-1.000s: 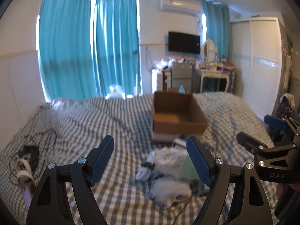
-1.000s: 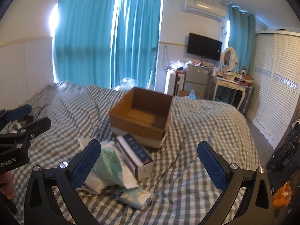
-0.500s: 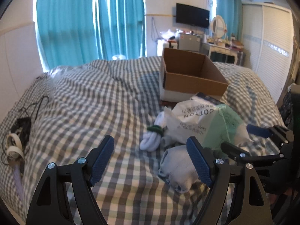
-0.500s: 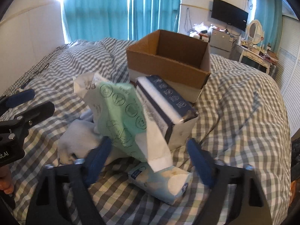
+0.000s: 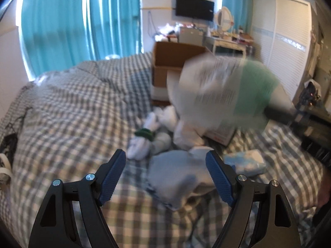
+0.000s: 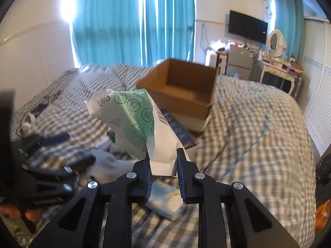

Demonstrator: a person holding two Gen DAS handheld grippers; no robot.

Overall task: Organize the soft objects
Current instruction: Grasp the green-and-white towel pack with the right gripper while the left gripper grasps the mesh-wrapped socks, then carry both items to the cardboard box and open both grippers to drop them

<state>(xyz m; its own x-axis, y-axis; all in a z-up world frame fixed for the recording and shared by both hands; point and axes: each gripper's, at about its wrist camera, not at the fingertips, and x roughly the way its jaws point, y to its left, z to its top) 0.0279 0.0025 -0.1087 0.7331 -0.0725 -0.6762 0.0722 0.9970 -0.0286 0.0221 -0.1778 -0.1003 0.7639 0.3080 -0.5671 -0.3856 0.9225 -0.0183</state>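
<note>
Right hand-held gripper (image 6: 162, 162) clamps pkg (image 6: 142, 122) (lifted).

The bed (image 6: 258, 124) wears soft checked cloth, matt and rumpled. The box (image 6: 182, 88) is plain brown cardboard — dull, raw-edged. The pack (image 6: 140, 124) in the right tongs (image 6: 163, 157) is thin plastic film, crinkled, faintly shiny, printed green and white. Both tongs are matt black plastic with bright metal screws; the left tongs (image 5: 165, 175) carry blue pads (image 5: 112, 175) — finely ribbed, rubbery. The socks (image 5: 142, 140) look knitted.
</note>
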